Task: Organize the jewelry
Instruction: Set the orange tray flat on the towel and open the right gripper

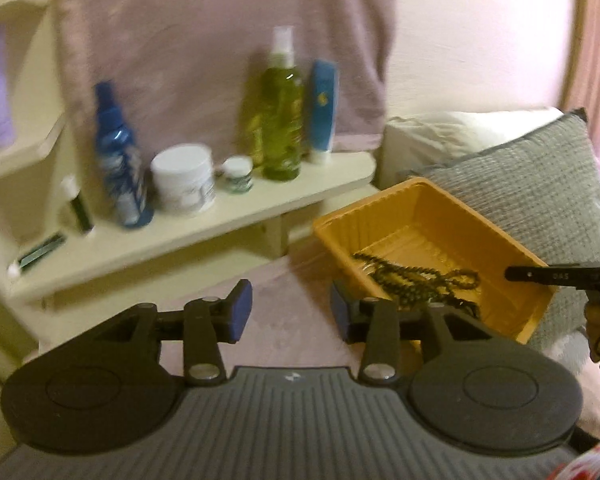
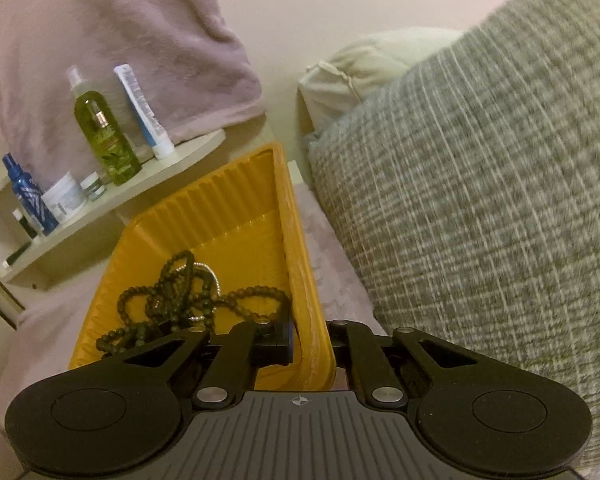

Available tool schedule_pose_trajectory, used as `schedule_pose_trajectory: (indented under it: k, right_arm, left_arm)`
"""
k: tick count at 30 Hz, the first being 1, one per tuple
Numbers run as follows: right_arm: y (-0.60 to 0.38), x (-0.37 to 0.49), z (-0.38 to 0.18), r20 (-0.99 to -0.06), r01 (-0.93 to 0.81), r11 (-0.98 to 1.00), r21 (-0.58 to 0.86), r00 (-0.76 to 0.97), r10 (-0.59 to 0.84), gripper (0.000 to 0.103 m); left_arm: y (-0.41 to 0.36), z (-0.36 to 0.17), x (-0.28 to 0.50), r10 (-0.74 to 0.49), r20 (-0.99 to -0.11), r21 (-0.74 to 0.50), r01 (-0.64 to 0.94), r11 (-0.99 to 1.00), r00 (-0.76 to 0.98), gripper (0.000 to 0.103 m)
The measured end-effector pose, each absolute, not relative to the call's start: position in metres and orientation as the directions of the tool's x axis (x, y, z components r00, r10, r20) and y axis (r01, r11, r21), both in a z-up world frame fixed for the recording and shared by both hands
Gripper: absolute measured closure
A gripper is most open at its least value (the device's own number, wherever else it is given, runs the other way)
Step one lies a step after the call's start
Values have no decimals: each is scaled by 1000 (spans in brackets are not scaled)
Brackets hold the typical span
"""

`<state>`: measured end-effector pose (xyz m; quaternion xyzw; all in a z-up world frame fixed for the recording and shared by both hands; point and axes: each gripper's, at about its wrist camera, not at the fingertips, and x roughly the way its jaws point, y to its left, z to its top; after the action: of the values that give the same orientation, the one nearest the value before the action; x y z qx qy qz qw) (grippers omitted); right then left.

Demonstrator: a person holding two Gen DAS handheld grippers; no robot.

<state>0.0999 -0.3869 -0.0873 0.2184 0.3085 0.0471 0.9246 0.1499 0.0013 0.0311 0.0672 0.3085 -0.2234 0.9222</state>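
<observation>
A yellow plastic tray (image 1: 456,216) rests tilted on the pink bed cover, against a grey cushion. Dark beaded necklaces (image 1: 420,280) lie tangled inside it, with a thin silver chain (image 2: 210,272) among them. My left gripper (image 1: 291,312) is open and empty, just left of the tray's near corner. My right gripper (image 2: 310,344) is shut on the tray's right wall (image 2: 300,264), one finger inside and one outside. It shows at the right edge of the left wrist view (image 1: 560,276).
A cream shelf (image 1: 188,224) at the left holds a blue spray bottle (image 1: 120,160), a white jar (image 1: 184,178), a small jar (image 1: 238,174), a green spray bottle (image 1: 282,120) and a blue tube (image 1: 322,112). A grey cushion (image 2: 480,200) stands right of the tray. A pink towel (image 1: 220,40) hangs behind.
</observation>
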Motion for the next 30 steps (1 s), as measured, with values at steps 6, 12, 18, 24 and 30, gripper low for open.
schedule_pose_trajectory:
  k: [6,12,18,24,30]
  right_arm:
    - [-402,99,-98,-529,38,855,517,800,284,96]
    - [-408,96,-98,-520,43,834,549,800,301,92]
    - [-418,77,-92,-490,67,836,544,835,251,30]
    - [-413,57,-65,-490,81,880,467,852,182,29]
    - [-385,38,-24,-515,58,924,379,842,158,22]
  left_arm:
    - [-1,14,138,-311,-620,-36,369,929,721,46]
    - [-5,4,130,-281,-623,-48,322,945,730,32]
    - [-6,-2,128,-251,-621,-56,278,959,743,17]
    - [1,-7,118,-206,-621,-75,205,976,756,6]
    - [4,-9,91,-163,-612,-77,147,986,774,1]
